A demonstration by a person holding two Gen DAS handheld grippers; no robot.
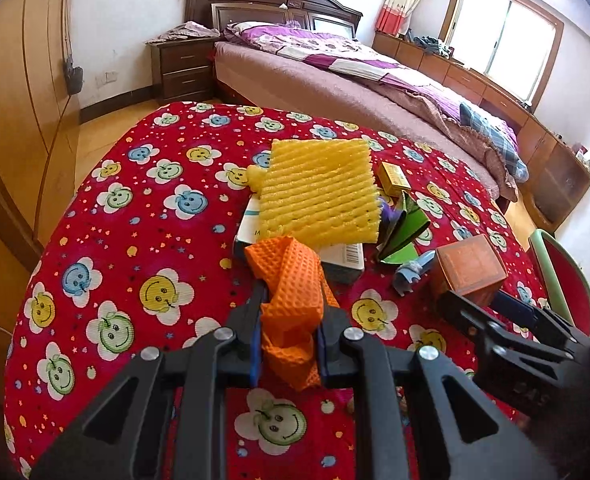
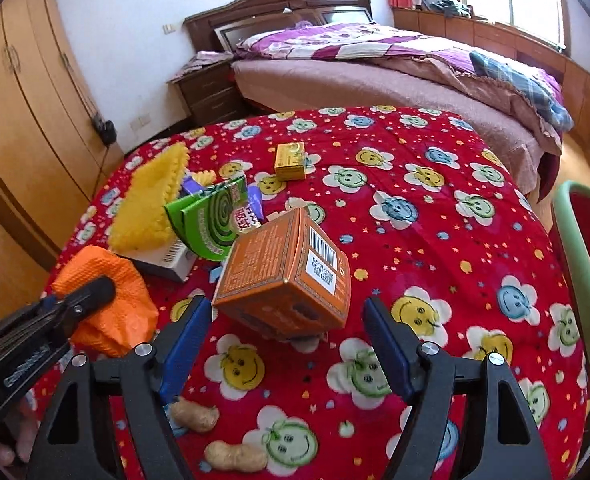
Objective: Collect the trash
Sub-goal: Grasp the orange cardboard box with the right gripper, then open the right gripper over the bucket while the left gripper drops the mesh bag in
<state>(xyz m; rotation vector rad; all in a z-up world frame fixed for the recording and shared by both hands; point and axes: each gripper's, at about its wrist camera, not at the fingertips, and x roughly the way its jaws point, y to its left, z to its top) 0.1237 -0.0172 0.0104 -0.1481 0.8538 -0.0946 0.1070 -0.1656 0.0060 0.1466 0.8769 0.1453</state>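
Currently the left tongs [image 1: 289, 316] are clamped nearly closed on a crumpled orange foam net [image 1: 291, 280], which bulges up between the blue pads at lower centre of the left wrist view. The net is soft and bunched, so a narrow pinch is enough to hold it — judged to be one piece of trash already secured in hand.

The right tongs [image 2: 287, 320] stand wide open, nothing pressed between the pads. An orange carton [image 2: 287, 268] sits tilted on one edge just ahead of them, in the middle of the right wrist view; the left pad is beside its lower corner, the right pad clear of it. The wide gap suits the box's breadth. Whether the box has just been released or is about to be taken cannot be told from these views.

Remaining trash lies clustered on the table [image 2: 435, 240], under a red smiley-print cloth, left of centre in the right wrist view:
- yellow foam net [image 2: 151, 200], lying over a white flat box [image 2: 167, 260]
- green coil-printed packet [image 2: 211, 220], propped half open
- small yellow box [image 2: 291, 160], apart, toward the upper centre
- two peanuts [image 2: 235, 456] at bottom centre, below the right tongs

No bin or bag is visible in either view, so the destination cannot be confirmed. Judgement: collection is at an early stage — most items are still on the cloth.
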